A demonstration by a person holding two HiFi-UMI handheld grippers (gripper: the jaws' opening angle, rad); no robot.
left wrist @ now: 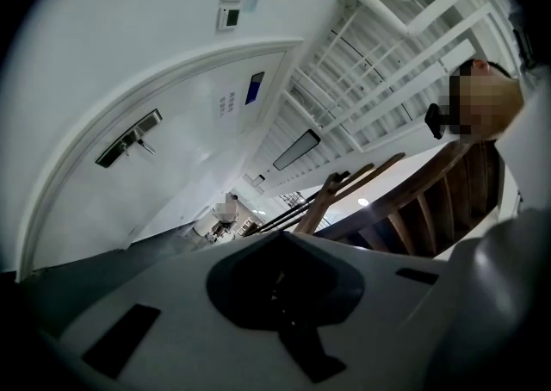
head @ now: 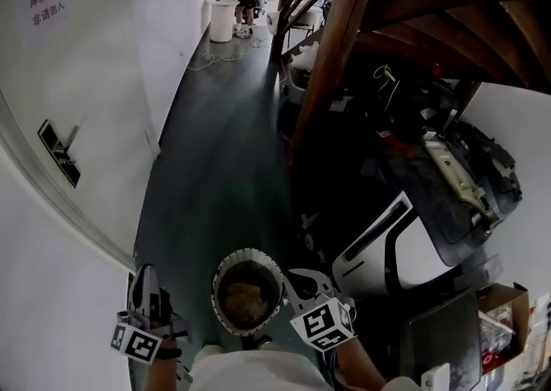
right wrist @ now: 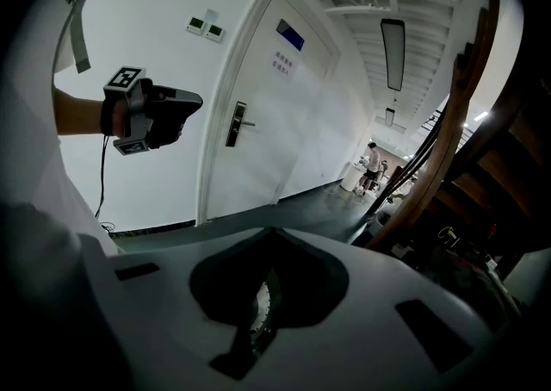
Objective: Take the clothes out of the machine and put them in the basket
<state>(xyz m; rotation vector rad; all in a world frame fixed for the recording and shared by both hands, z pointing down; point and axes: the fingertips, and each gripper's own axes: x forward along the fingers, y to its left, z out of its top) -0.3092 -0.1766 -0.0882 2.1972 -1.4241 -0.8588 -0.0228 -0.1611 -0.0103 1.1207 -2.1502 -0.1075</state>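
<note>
Basket (head: 225, 270) stands on the dark floor directly below the head camera, between the two grippers. Tan bundle of clothes (head: 246, 299) lies inside it, low in the well.

Left gripper (head: 145, 277): jaws pressed together, nothing between them. Its own view looks up at a white door (left wrist: 172, 148) and the ceiling.

Right gripper (head: 295, 279): jaws likewise closed tight and empty. Its tip is just beside the basket rim; contact cannot be told. Neither gripper holds clothes.

Machine: not identifiable in any view. Wooden staircase (head: 340, 45) and dark clutter fill the right side of the head view.

Progress, judged: some clothes are already in the basket and both grippers are free, so a deposit step looks complete. Whether more clothes remain in the machine cannot be told, since its drum is out of sight. If any remain, what is left is a return to the machine for another pick.
</note>
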